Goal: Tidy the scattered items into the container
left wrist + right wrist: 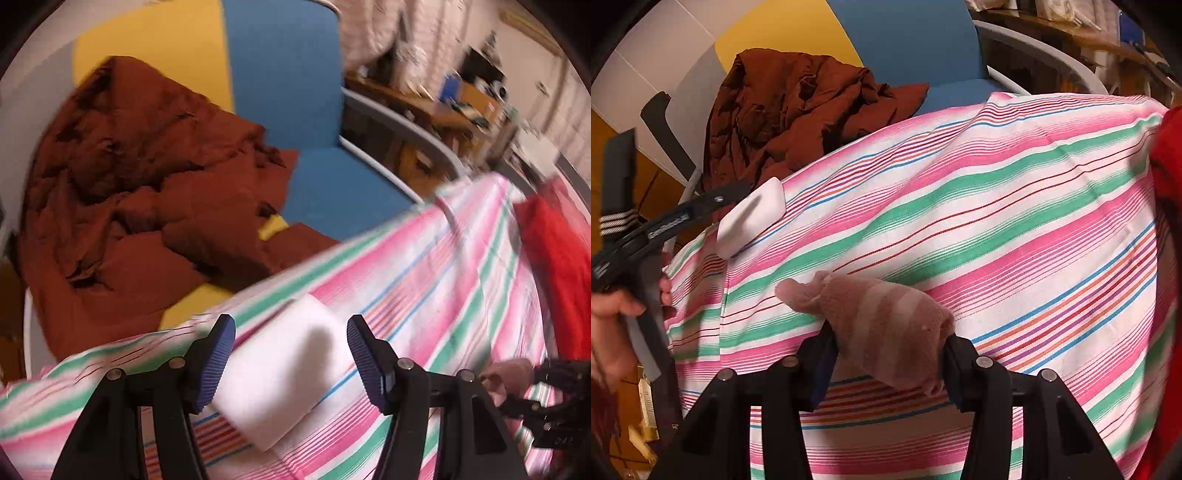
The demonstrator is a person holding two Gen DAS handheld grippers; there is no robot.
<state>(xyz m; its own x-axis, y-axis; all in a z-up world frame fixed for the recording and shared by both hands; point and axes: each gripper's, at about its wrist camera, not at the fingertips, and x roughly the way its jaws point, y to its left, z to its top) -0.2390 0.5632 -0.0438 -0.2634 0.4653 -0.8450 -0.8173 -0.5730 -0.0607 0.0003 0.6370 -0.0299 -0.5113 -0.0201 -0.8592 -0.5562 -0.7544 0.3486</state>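
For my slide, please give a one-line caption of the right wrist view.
Right gripper holding a pink glove above a striped cloth, a white sponge lying near its edge.

striped cloth [960,206]: woven cotton-like fabric, matt, lightly creased. white block [284,373]: foam or sponge-like, matt, smooth, soft edges. pink glove [886,328]: fuzzy knit, matt. brown jacket [147,192]: quilted padded fabric, crumpled, dull w/ slight sheen. red fabric [561,266]: soft cloth, matt. left gripper [291,363]: black matt plastic arms, metal pivot pins, blue ribbed rubbery pads [221,362]. right gripper [886,371]: same black plastic.
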